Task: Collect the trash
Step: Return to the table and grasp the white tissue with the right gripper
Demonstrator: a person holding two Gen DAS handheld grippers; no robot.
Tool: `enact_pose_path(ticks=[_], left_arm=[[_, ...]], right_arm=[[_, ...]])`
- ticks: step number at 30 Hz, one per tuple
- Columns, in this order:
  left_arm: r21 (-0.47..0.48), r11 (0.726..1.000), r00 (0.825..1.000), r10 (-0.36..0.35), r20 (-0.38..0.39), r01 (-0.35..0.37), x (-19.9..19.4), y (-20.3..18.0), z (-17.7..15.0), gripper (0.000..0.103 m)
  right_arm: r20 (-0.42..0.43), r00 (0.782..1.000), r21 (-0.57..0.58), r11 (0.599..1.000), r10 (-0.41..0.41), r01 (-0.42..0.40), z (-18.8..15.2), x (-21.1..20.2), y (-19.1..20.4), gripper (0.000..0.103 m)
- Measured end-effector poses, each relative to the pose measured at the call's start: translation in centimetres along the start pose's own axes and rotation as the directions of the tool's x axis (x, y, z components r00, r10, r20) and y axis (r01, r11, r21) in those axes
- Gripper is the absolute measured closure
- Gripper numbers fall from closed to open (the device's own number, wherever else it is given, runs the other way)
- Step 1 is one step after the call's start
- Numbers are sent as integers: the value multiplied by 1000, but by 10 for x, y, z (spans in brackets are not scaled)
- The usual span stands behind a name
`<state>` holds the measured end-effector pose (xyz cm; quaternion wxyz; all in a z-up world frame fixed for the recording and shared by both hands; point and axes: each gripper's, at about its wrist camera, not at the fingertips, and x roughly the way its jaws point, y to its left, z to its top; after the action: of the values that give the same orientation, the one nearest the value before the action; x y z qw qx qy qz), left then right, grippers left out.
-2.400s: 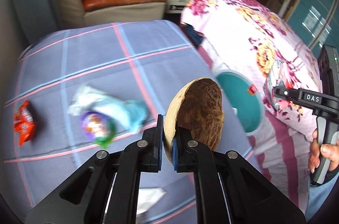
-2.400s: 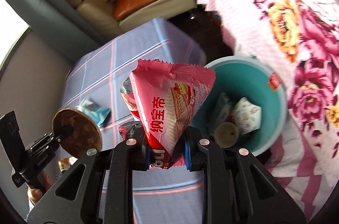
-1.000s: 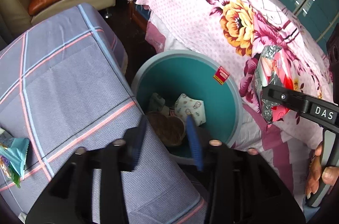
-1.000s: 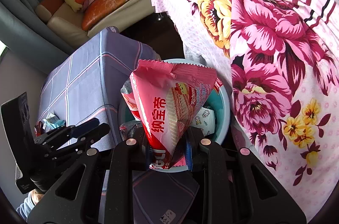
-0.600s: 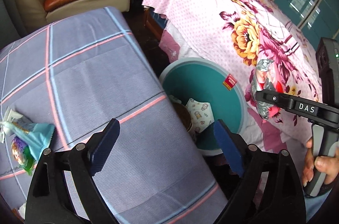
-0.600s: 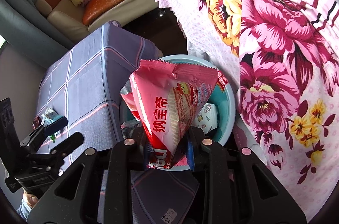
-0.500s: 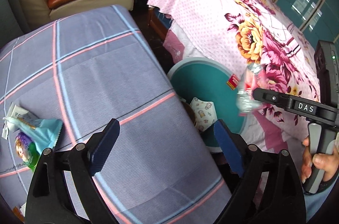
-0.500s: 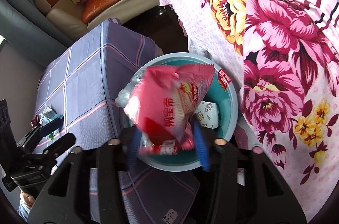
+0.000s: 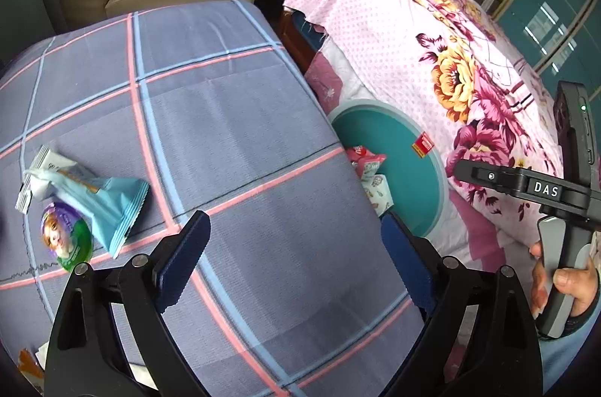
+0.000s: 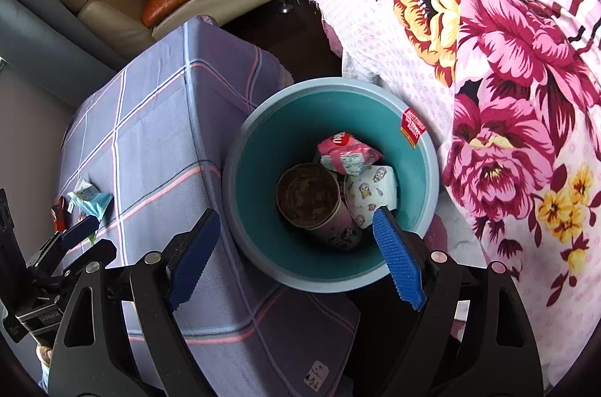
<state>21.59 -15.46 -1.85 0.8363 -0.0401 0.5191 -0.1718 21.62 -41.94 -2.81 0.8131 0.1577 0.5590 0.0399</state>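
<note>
since a moment ago the pink snack bag (image 10: 347, 153) has left our right gripper (image 10: 296, 256) and now lies inside the teal bin (image 10: 263, 141), and the coconut shell (image 10: 308, 196) that our left gripper (image 9: 296, 263) carried earlier sits in the bin too, open side up. our left gripper has swung away from the bin and now looks over the checked table (image 9: 210, 119).

our right gripper hangs above the bin, its jaws opening, nothing between the blue pads. our left gripper has its jaws spread wide and holds nothing. in the left wrist view we see the right gripper at the right edge, with a hand (image 9: 563, 280) around its handle.

in the bin, the pink snack bag rests against the far side, touching a white printed wrapper (image 10: 372, 188) beside it. the coconut shell sits in the middle, over a pink printed cup (image 10: 336, 228) lying on its side. the bin stands on the floor between the table and the floral bedspread (image 10: 488, 59).

trash remains on the table: a light blue wrapper (image 9: 109, 205), a round purple and green lid (image 9: 65, 241) touching it, and a white packet (image 9: 45, 171) just behind. a red wrapper (image 10: 59, 213) shows at the table's far left in the right wrist view.
</note>
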Motion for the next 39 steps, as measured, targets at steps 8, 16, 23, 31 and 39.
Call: enact_pose_path(ticks=[8,16,23,31,39], left_arm=[[-12,1000,1000,17,18,-16,-30,19,-21,10],[-22,999,998,47,46,-46,-74,50,-53,10],[-34,995,992,97,75,-95,-113,93,-84,9],[-77,988,985,144,97,-137,-147,150,-121,9],[-105,988,991,118,67,-111,-159,187,-169,9]], right_arm=[[-20,1000,-33,999,18,-18,-18,-8,28,23],[-24,999,-107,993,45,-47,-44,-19,79,22],[-58,997,-172,983,56,-65,-71,-16,130,22],[-116,992,-280,956,55,-86,-99,-7,194,22],[-172,984,-385,916,49,-113,-122,8,250,22]])
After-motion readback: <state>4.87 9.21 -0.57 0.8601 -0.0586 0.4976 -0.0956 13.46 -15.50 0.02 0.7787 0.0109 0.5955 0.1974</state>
